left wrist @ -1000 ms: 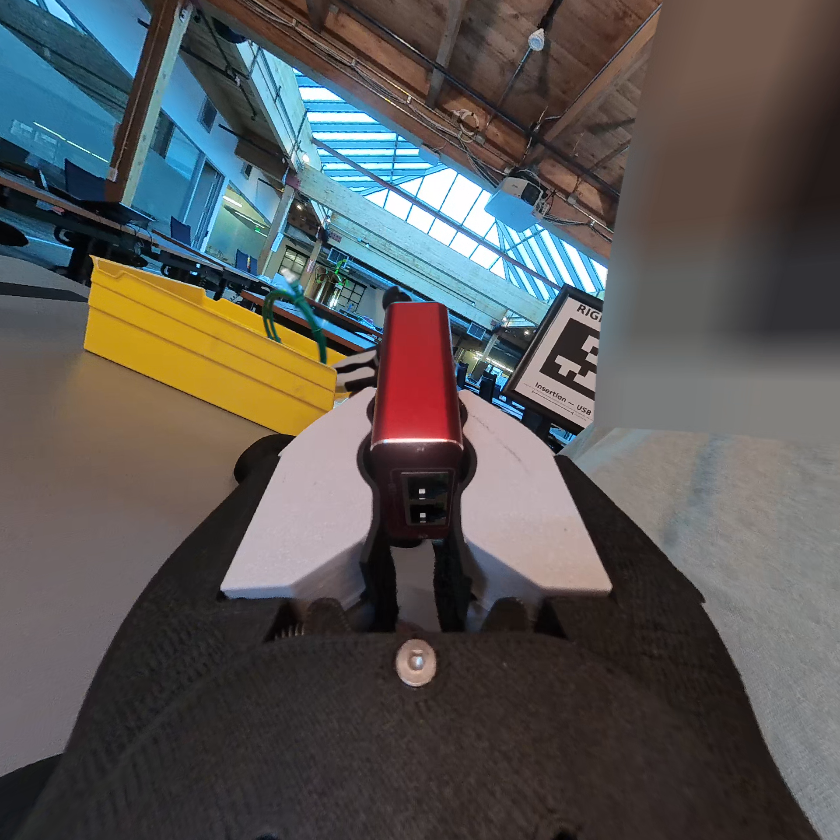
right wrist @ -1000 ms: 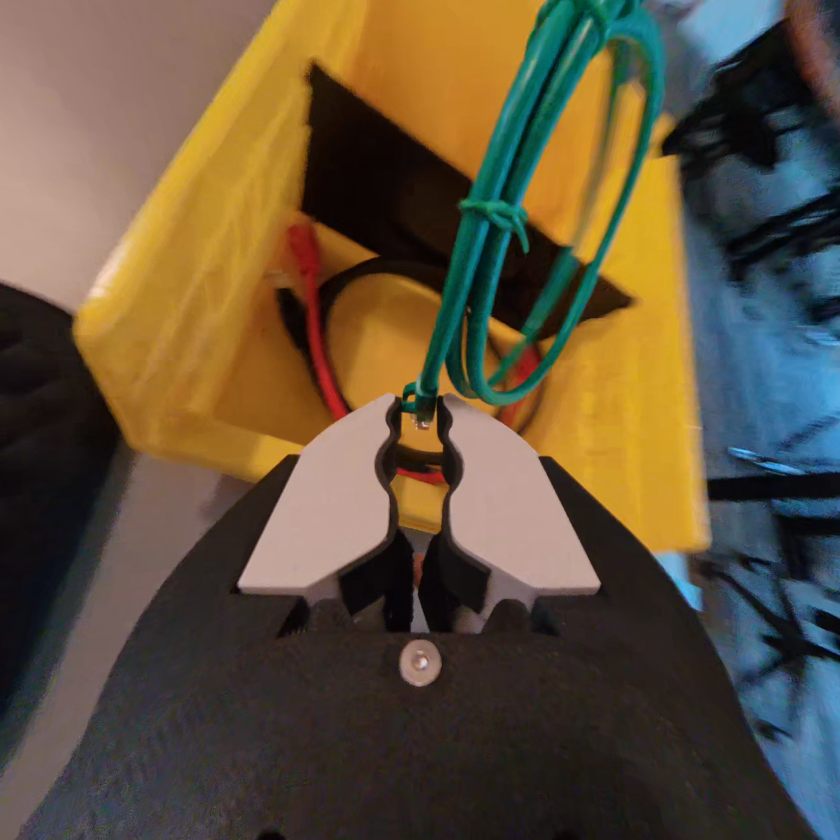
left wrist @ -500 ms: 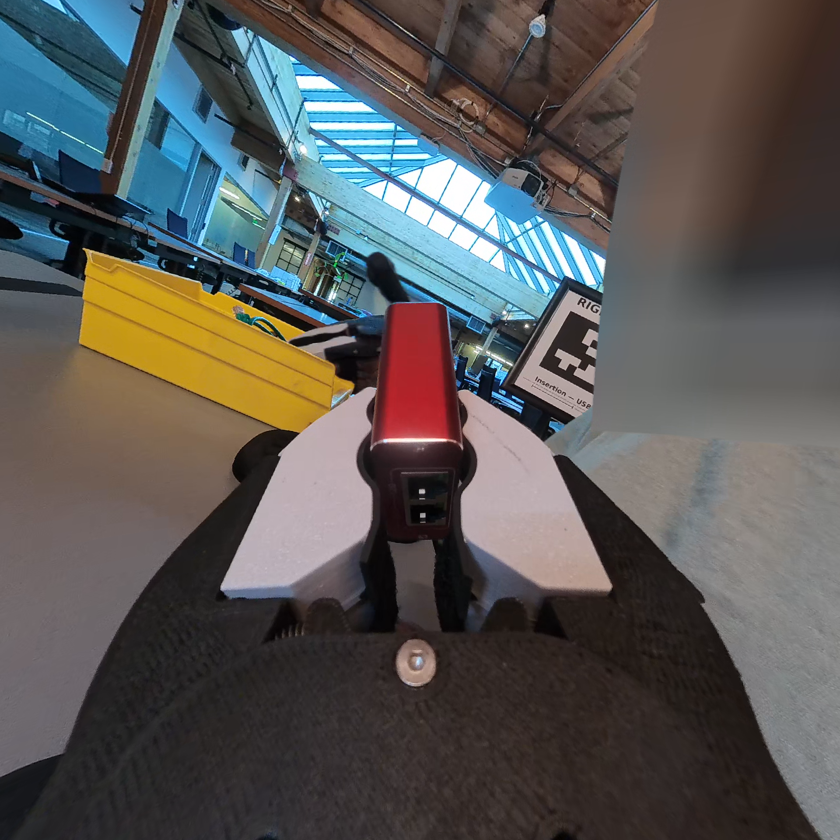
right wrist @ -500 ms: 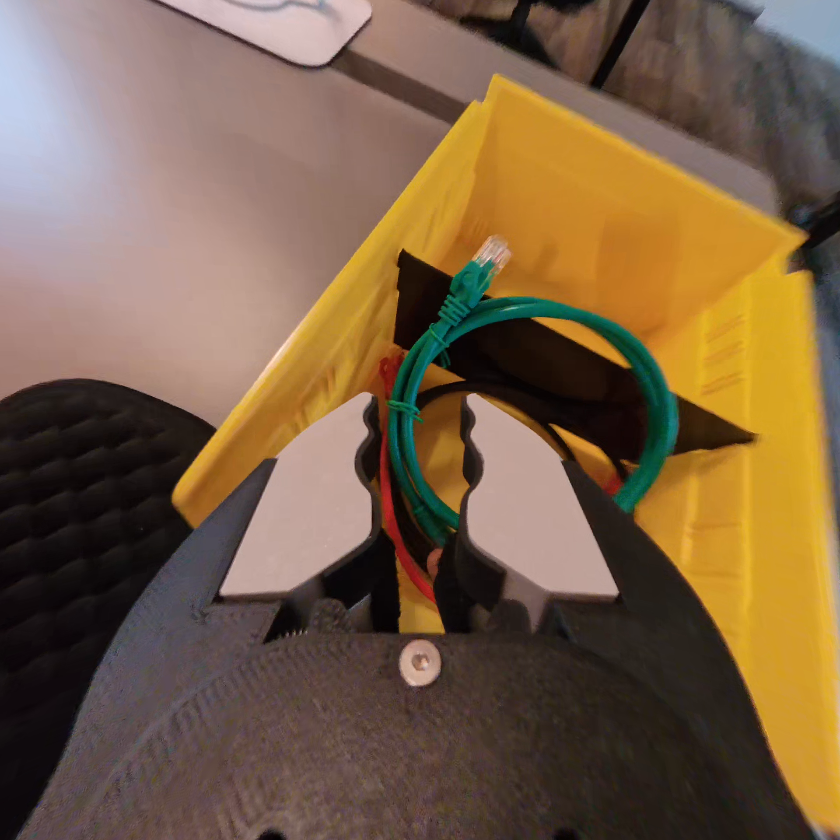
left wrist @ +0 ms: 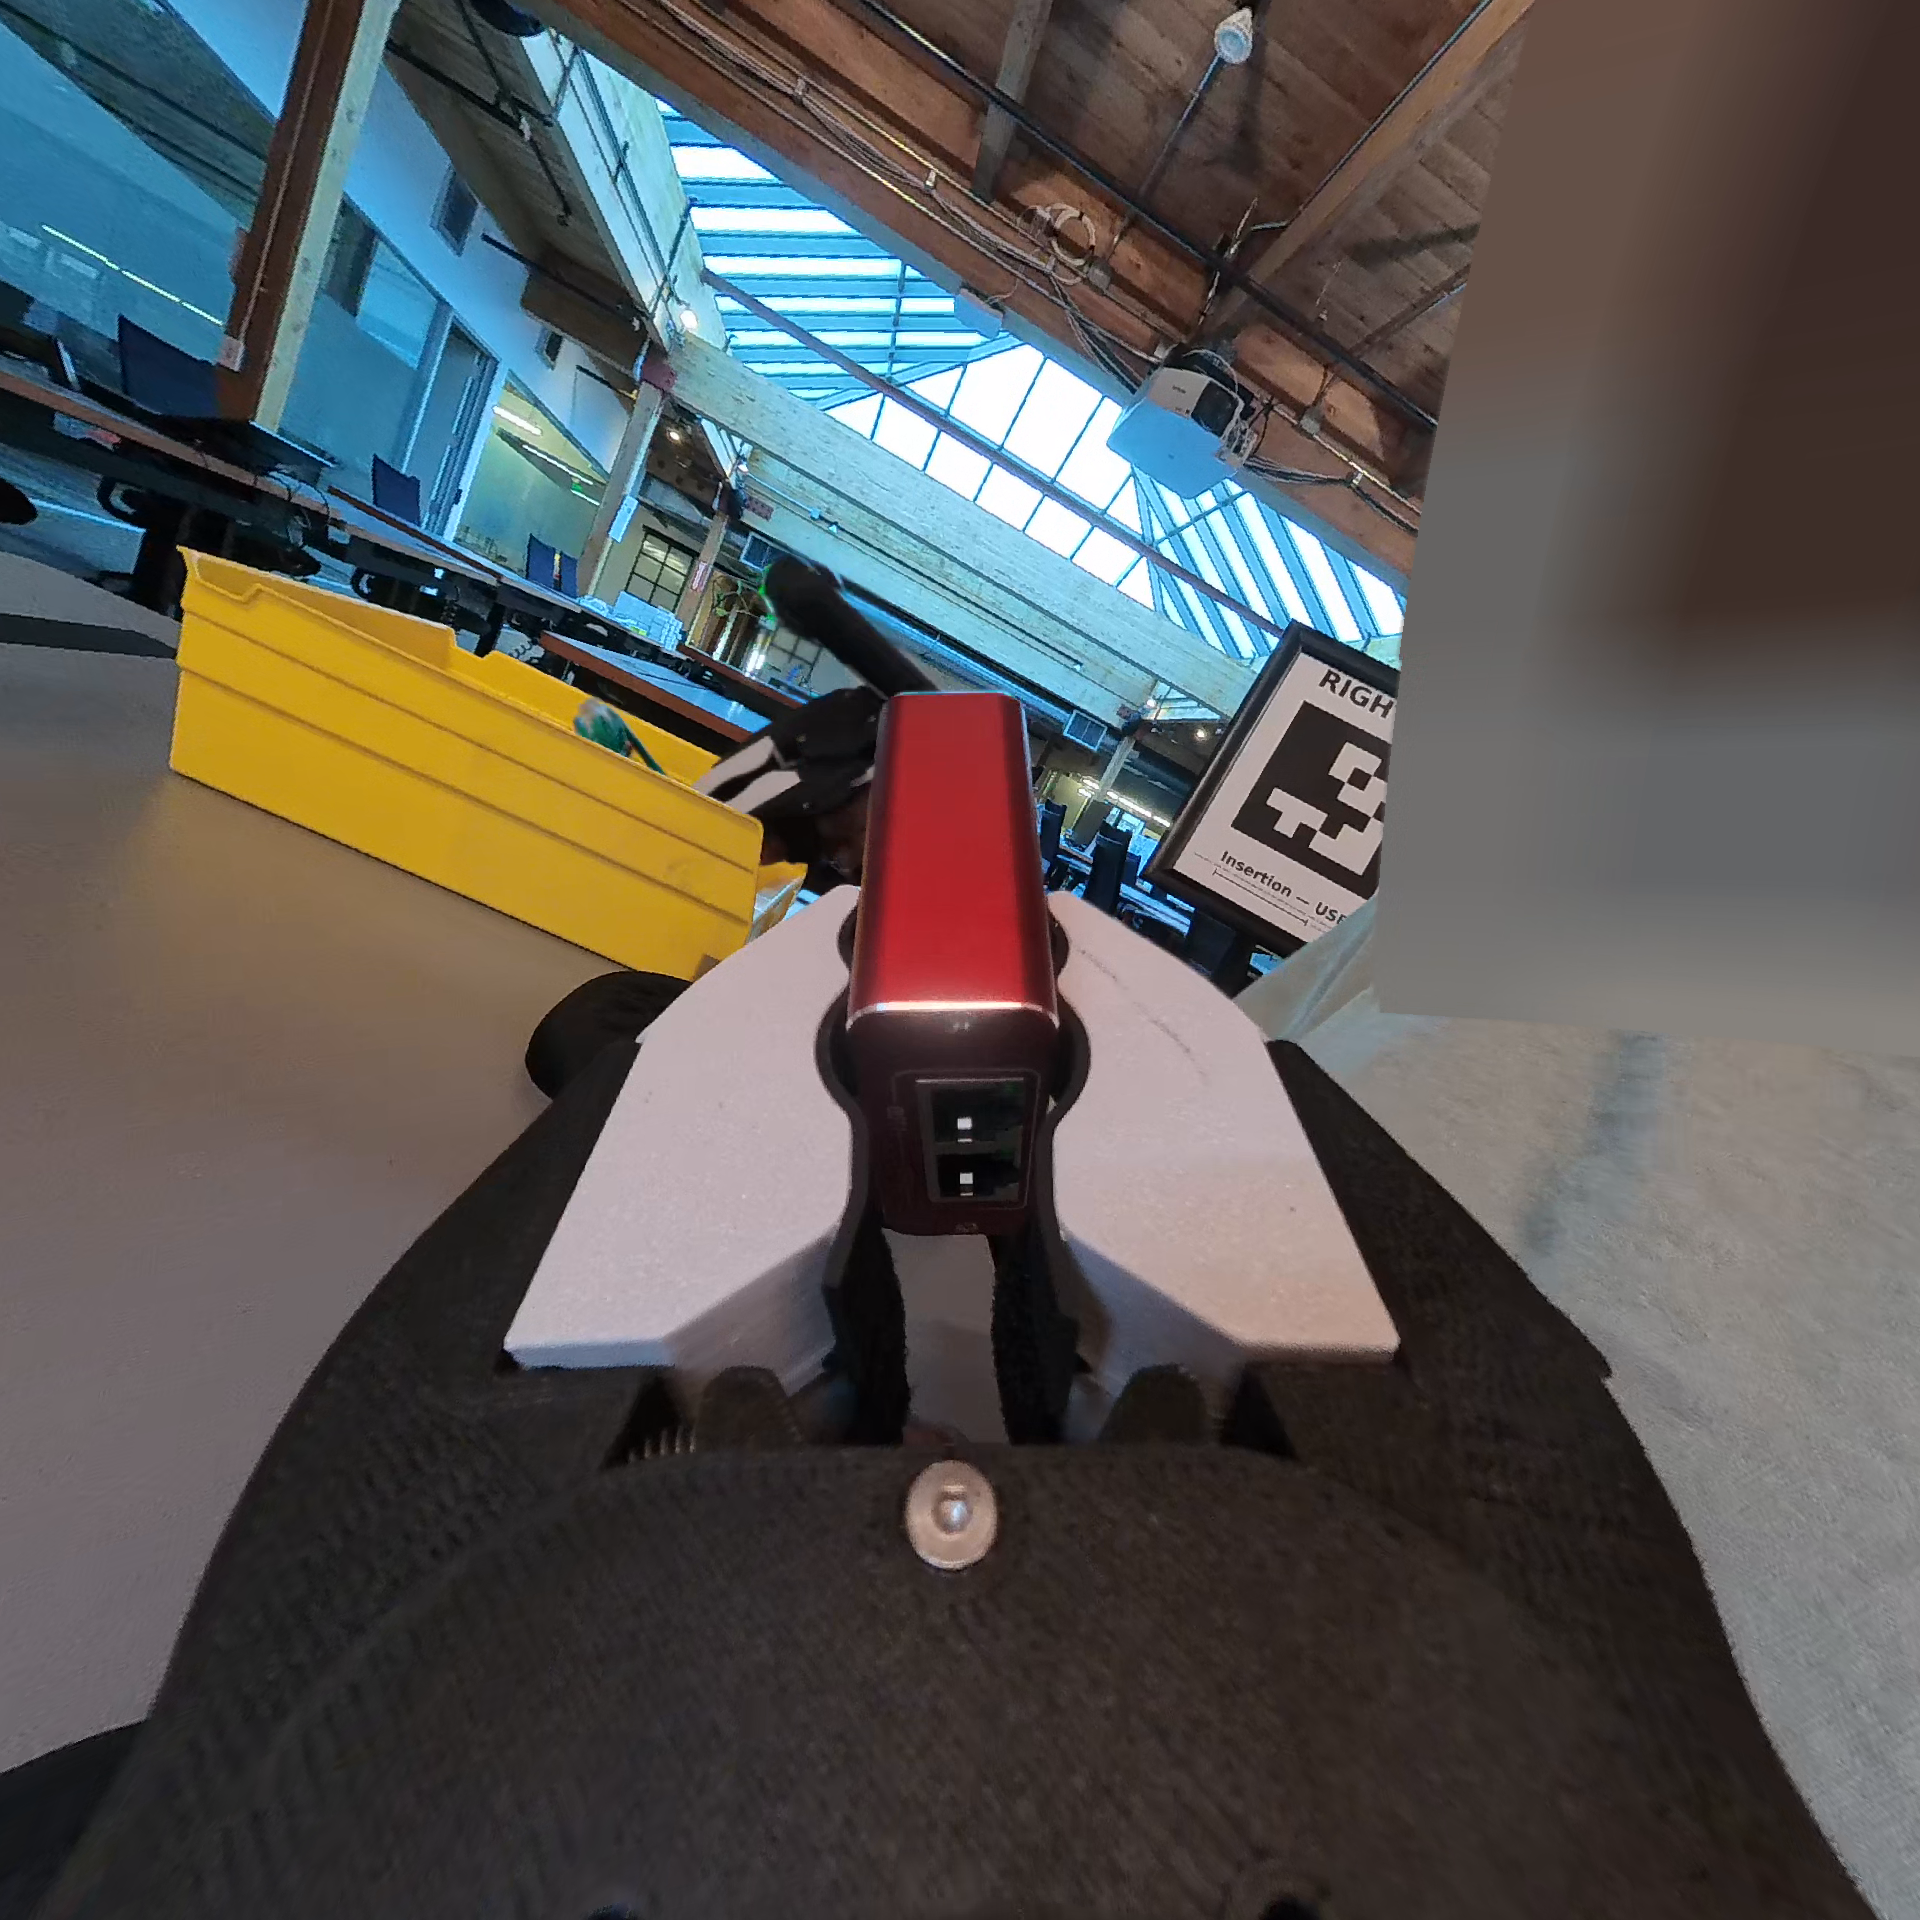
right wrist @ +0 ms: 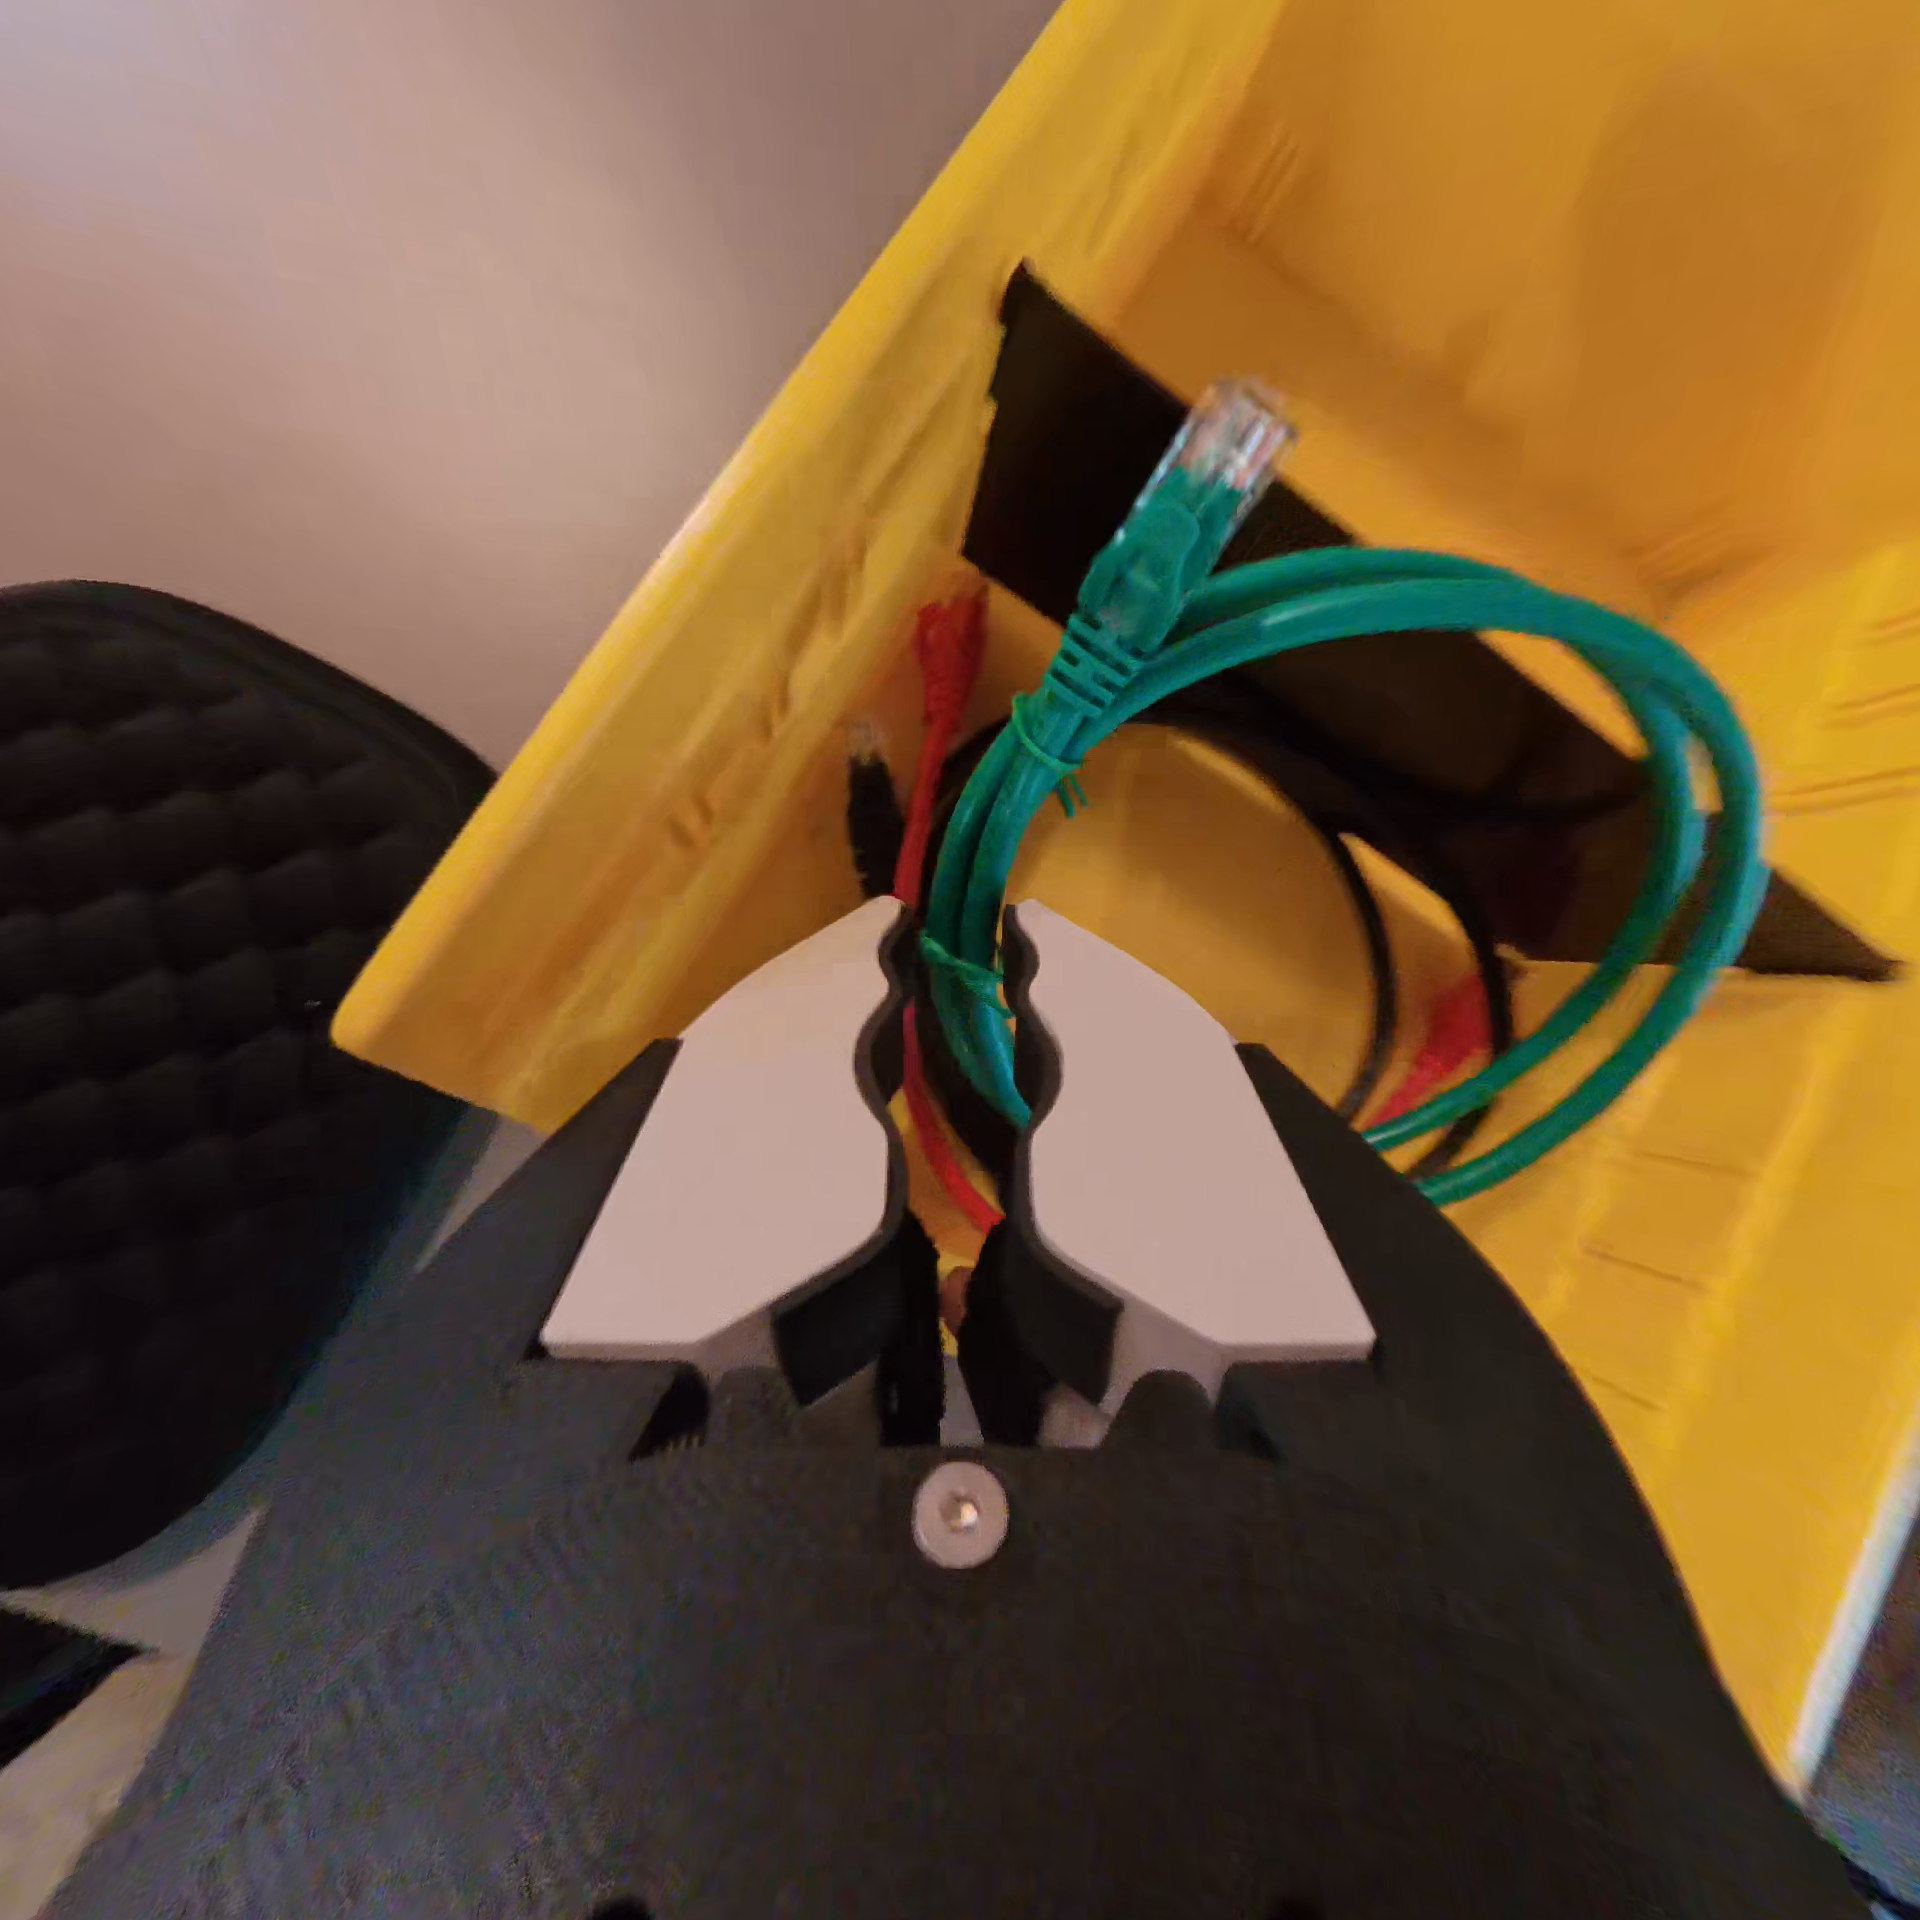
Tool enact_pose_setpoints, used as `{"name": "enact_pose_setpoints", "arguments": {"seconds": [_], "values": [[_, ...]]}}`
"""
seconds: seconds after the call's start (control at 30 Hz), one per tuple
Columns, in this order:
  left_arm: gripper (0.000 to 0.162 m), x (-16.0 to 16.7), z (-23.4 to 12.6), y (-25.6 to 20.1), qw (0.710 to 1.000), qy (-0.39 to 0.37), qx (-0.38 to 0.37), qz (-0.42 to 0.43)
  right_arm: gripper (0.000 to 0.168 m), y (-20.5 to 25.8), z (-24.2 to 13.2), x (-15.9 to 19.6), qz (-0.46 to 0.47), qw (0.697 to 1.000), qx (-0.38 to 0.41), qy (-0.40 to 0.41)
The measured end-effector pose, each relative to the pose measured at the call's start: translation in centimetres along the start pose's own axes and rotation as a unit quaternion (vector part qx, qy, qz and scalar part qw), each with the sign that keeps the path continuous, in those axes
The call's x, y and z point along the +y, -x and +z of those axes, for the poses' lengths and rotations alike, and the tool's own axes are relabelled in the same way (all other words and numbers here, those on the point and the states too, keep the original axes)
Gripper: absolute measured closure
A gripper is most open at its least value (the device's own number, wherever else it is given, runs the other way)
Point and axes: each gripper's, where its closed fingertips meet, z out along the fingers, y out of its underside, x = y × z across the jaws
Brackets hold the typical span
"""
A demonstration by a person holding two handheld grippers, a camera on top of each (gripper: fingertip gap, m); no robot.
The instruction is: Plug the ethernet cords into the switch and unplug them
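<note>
My left gripper (left wrist: pixel 951 920) is shut on a red metal switch (left wrist: pixel 951 862), which stands up between its fingers with two empty ports (left wrist: pixel 971 1143) facing the camera. My right gripper (right wrist: pixel 961 914) reaches into the near compartment of a yellow bin (right wrist: pixel 727 727). It is shut on a coiled green ethernet cord (right wrist: pixel 1455 623), whose clear plug (right wrist: pixel 1231 436) sticks up. A red cord (right wrist: pixel 940 665) and a black cord (right wrist: pixel 868 810) lie under it in the bin. In the left wrist view the bin (left wrist: pixel 416 769) sits ahead on the left, with the right gripper (left wrist: pixel 810 758) behind the switch.
A black divider (right wrist: pixel 1143 468) crosses the bin. A black textured body (right wrist: pixel 156 1039) lies on the grey table (right wrist: pixel 416 312) left of the bin. A framed sign with a black-and-white marker (left wrist: pixel 1309 790) stands at the right. A person's grey clothing (left wrist: pixel 1662 1247) fills the right side.
My right gripper let go of the green cord's plug end over the bin, opened, then came down and closed on the coil. My left gripper kept hold of the switch.
</note>
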Motion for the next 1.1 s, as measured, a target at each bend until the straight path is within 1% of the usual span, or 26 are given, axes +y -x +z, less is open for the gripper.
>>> {"name": "enact_pose_setpoints", "arguments": {"seconds": [0.07, 0.1, 0.17, 0.2, 0.27, 0.33, 0.4, 0.47, 0.57, 0.67, 0.77, 0.87, 0.93, 0.97, 1.07, 1.1], "values": [[0.134, 0.0, 0.0, 0.0, 1.000, 0.000, -0.001, 0.000, 0.140, 1.0, 0.5, 0.4, 0.020, 0.999, -0.046, 0.008], [0.134, 0.0, 0.0, 0.0, 1.000, -0.001, -0.001, -0.001, 0.136, 1.4, 0.5, 0.3, 0.030, 0.998, -0.062, 0.003], [0.134, -0.1, 0.0, 0.1, 1.000, -0.003, -0.001, -0.004, 0.133, 1.2, -0.3, -0.4, 0.057, 0.996, -0.070, -0.025], [0.134, -0.1, 0.0, 0.1, 1.000, -0.003, 0.000, -0.005, 0.133, 0.7, -0.9, -1.1, 0.066, 0.995, -0.062, -0.050], [0.134, 0.0, 0.0, 0.1, 1.000, -0.001, -0.001, -0.003, 0.133, -1.5, -2.5, -3.5, 0.077, 0.988, -0.012, -0.130], [0.134, 0.1, 0.0, 0.0, 1.000, 0.001, 0.000, -0.001, 0.127, -3.9, -3.9, -5.9, 0.072, 0.973, 0.050, -0.211], [0.134, 0.1, 0.0, 0.0, 1.000, 0.001, 0.000, -0.001, 0.122, -5.8, -4.0, -7.4, 0.046, 0.963, 0.098, -0.247], [0.134, 0.0, 0.0, 0.1, 1.000, 0.000, -0.001, -0.002, 0.125, -7.6, -2.9, -7.5, 0.049, 0.962, 0.135, -0.234], [0.134, 0.1, 0.0, 0.1, 1.000, 0.002, 0.000, -0.004, 0.131, -8.6, -0.9, -7.6, 0.076, 0.963, 0.138, -0.221], [0.134, 0.1, 0.1, 0.1, 1.000, 0.003, 0.000, -0.004, 0.148, -8.8, 0.7, -5.7, 0.077, 0.971, 0.159, -0.161], [0.134, 0.1, 0.0, 0.1, 1.000, 0.002, 0.001, -0.006, 0.159, -8.1, 0.9, -5.4, 0.085, 0.967, 0.165, -0.175], [0.134, 0.1, 0.0, 0.1, 1.000, 0.001, 0.000, -0.005, 0.159, -8.1, 1.9, -4.1, 0.073, 0.970, 0.186, -0.137], [0.134, 0.1, 0.0, 0.1, 1.000, 0.002, -0.001, -0.004, 0.163, -8.1, 2.2, -4.0, 0.057, 0.971, 0.196, -0.121], [0.134, 0.1, 0.0, 0.2, 1.000, 0.002, -0.002, -0.005, 0.165, -8.1, 2.4, -3.9, 0.053, 0.973, 0.195, -0.114], [0.134, 0.1, 0.0, 0.4, 1.000, 0.001, -0.008, -0.010, 0.164, -8.1, 2.7, -3.8, 0.061, 0.977, 0.173, -0.111], [0.134, 0.1, 0.0, 0.5, 1.000, 0.001, -0.010, -0.012, 0.159, -8.1, 2.6, -3.8, 0.072, 0.977, 0.163, -0.115]]}}
